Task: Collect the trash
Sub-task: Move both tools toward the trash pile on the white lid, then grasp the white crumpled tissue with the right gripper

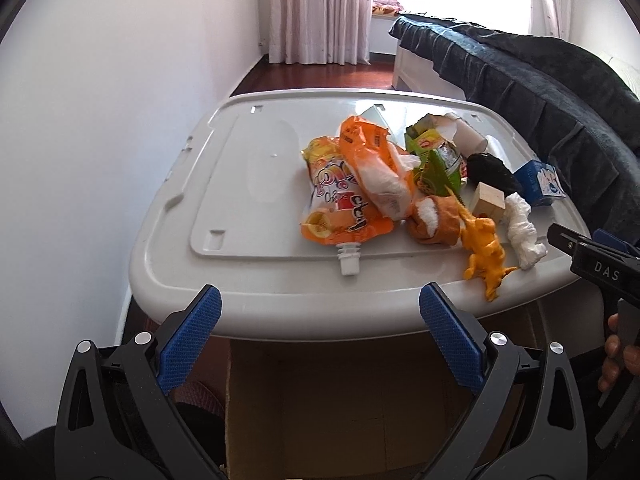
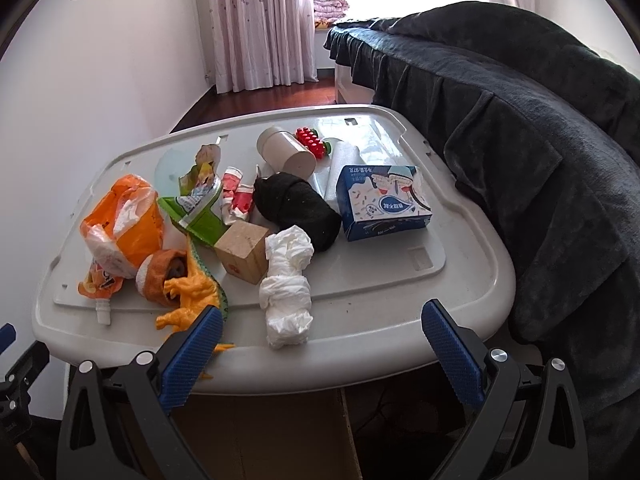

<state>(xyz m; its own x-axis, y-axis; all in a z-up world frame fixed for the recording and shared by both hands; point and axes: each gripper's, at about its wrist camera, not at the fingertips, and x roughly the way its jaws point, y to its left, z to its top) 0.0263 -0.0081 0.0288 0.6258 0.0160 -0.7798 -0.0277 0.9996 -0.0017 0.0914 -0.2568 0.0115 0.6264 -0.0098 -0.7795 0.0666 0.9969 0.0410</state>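
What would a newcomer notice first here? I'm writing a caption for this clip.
A heap of litter and toys on a grey bin lid: an orange snack bag at left, a crumpled white tissue near the front edge, a blue carton at right. Both grippers, left and right, hang open before it.

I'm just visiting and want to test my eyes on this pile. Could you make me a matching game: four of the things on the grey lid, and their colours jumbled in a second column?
Things:
1. toy dinosaur
2. crumpled tissue
3. rolled sock
4. carton

Colours:
A. blue
B. black
C. yellow-orange
D. white

Pairs: 1-C, 2-D, 3-B, 4-A

All four lie on the lid. The left gripper and the right gripper are both open and hold nothing.
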